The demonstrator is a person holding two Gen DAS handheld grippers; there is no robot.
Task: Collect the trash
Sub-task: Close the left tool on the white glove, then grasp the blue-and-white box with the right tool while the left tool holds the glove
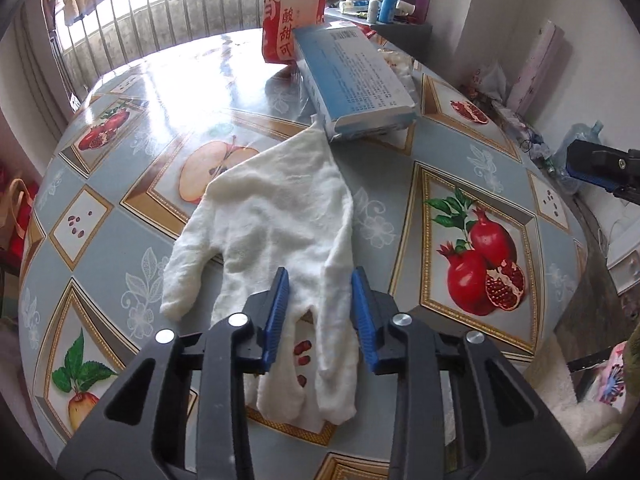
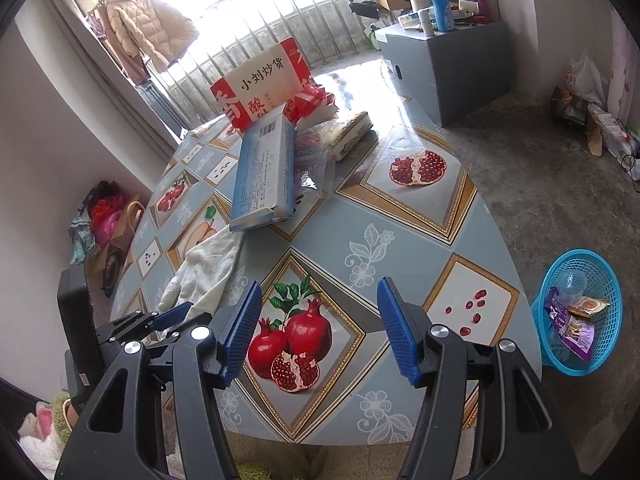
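A white fuzzy glove (image 1: 276,216) lies flat on the round table (image 1: 400,184), fingers toward me. My left gripper (image 1: 320,312) is open, its blue pads on either side of the glove's fingers, just above them. The glove (image 2: 208,268) and the left gripper (image 2: 168,316) also show at the left of the right wrist view. My right gripper (image 2: 316,328) is open and empty above the pomegranate print near the table's near edge. A blue box (image 1: 356,80) rests on the glove's cuff. A blue trash basket (image 2: 580,312) with wrappers stands on the floor at right.
A red and white snack bag (image 1: 294,12) stands at the table's far side. Clear wrappers (image 2: 316,152) and a flat packet (image 2: 352,132) lie beside the blue box (image 2: 264,172). A grey cabinet (image 2: 444,64) with bottles stands behind. Bags (image 2: 104,220) lie on the floor at left.
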